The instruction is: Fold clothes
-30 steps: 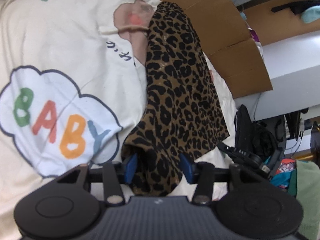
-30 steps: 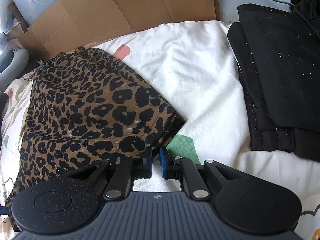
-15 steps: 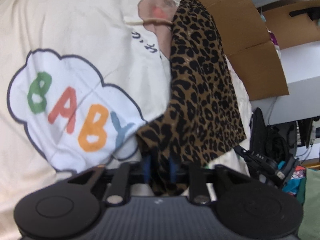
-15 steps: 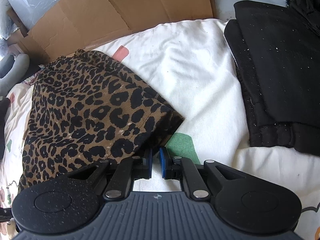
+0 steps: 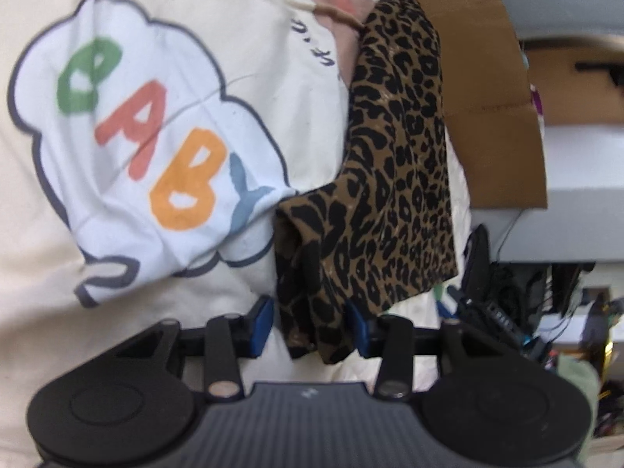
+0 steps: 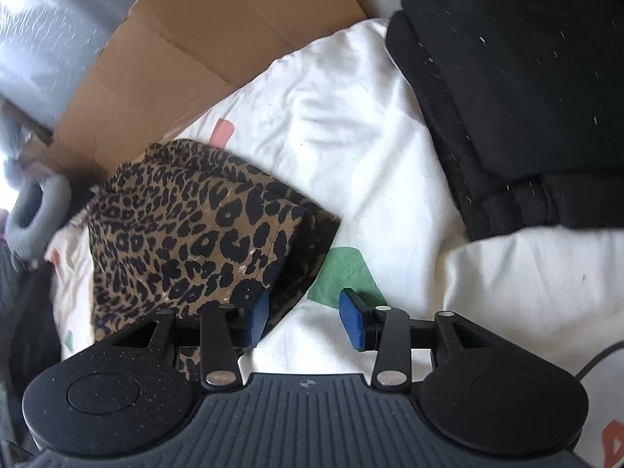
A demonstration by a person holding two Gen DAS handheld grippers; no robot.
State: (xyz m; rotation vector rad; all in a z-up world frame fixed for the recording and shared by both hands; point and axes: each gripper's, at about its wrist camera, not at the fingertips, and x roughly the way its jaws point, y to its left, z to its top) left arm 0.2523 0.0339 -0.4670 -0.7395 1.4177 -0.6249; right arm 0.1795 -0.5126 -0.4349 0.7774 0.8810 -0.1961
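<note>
1. The brown-and-black leopard-print fabric garment (image 5: 394,179) is seen lying folded into a narrow, layered bundle on the cream printed bed sheet (image 5: 163,7); in the left wrist view it runs from 6 o'clock up toward 1 o'clock, beside the cloud print lettered "BABY" (image 5: 148,136).
2. Left tongs (image 5: 310,325): half a second ago they were pinched on the garment's near end; now the blue pads are spread, with that end lying loosely between them.
3. Right tongs (image 6: 304,318): pressed together a moment ago, now spread wide. The garment's corner lies at the left pad, nothing gripped; the right pad is over bare sheet.
4. Judgement: both ends have just been released, so this fold appears set down. Whether another fold is intended cannot be told.
5. A folded black cloth stack (image 6: 518,89) lies at 1 o'clock in the right wrist view, well apart from the leopard bundle; flattened brown cardboard (image 6: 202,54) lies at 11 o'clock.
</note>
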